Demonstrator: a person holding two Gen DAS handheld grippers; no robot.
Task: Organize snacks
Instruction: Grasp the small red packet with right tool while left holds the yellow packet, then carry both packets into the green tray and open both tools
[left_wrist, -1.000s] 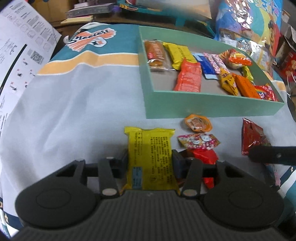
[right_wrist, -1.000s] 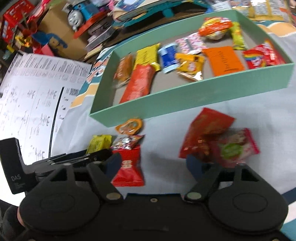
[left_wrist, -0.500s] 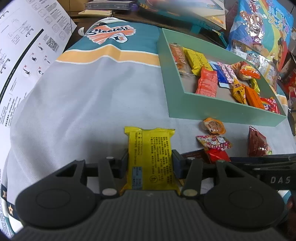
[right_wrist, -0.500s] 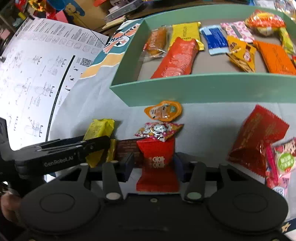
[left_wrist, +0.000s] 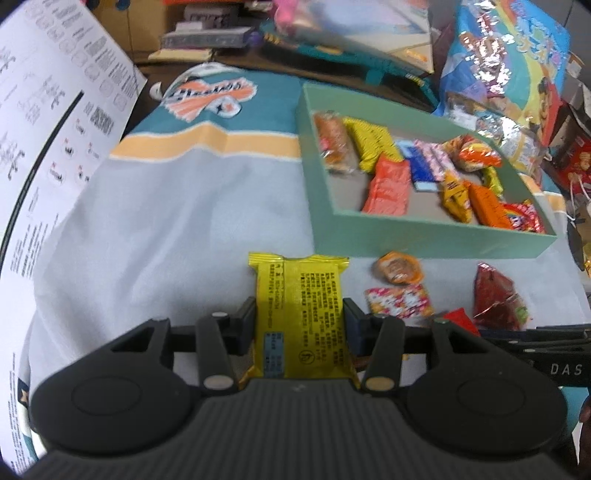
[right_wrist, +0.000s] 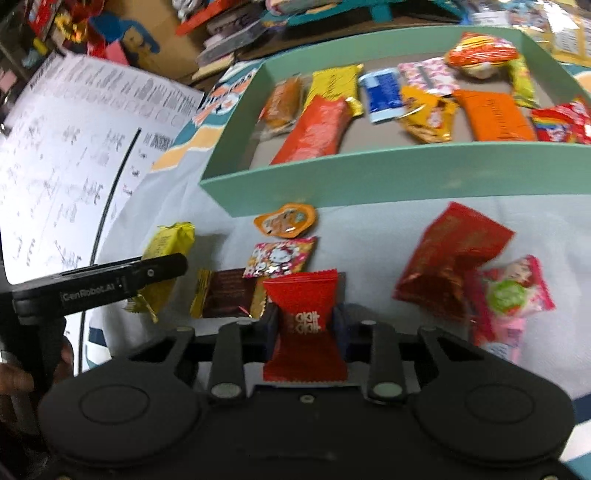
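Right wrist view showed the right gripper, jaws just closing, pinching the red packet on the cloth; the left gripper clamped a yellow bar. Best lift both straight, then clear the green tray wall.

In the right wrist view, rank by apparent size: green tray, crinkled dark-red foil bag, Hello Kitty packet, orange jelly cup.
1. Green tray
2. Crinkled dark-red foil bag
3. Hello Kitty packet and orange jelly cup: too alike to rank.

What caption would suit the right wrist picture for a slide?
Right gripper, jaws just closing, pinches a red snack packet in front of the green tray of sorted snacks.
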